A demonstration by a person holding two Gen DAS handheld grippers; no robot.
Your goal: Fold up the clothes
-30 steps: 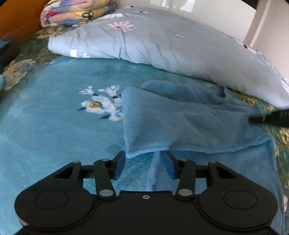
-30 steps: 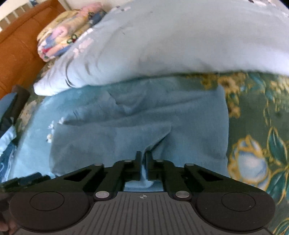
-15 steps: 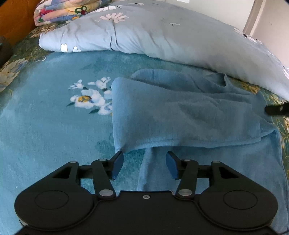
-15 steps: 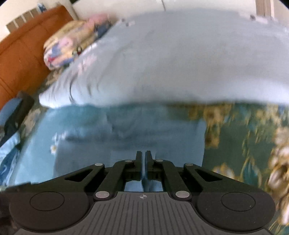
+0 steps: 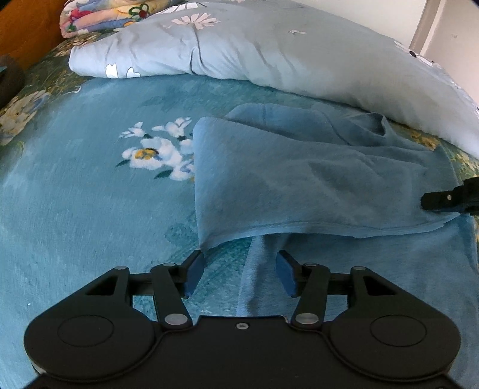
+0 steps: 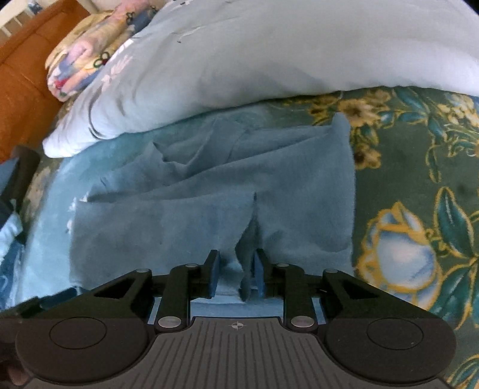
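A blue fleece garment [image 5: 314, 179] lies on the bed, its top layer folded over a lower layer. It also shows in the right wrist view [image 6: 209, 209]. My left gripper [image 5: 238, 273] is open and empty, just short of the fold's near left corner. My right gripper [image 6: 236, 273] is open, with a hanging corner of the garment between its jaws. The tip of my right gripper shows at the right edge of the left wrist view [image 5: 449, 202], at the fold's right corner.
A light blue floral duvet [image 5: 269, 54] is bunched along the far side, touching the garment's far edge. A folded colourful blanket [image 5: 98, 15] lies at the far left by an orange headboard [image 6: 21, 83]. The teal floral bedspread [image 5: 74, 179] stretches left.
My right gripper has opened; it was shut on the garment's corner. The folded layer has settled flat. My left gripper stays open and has backed off slightly from the fold.
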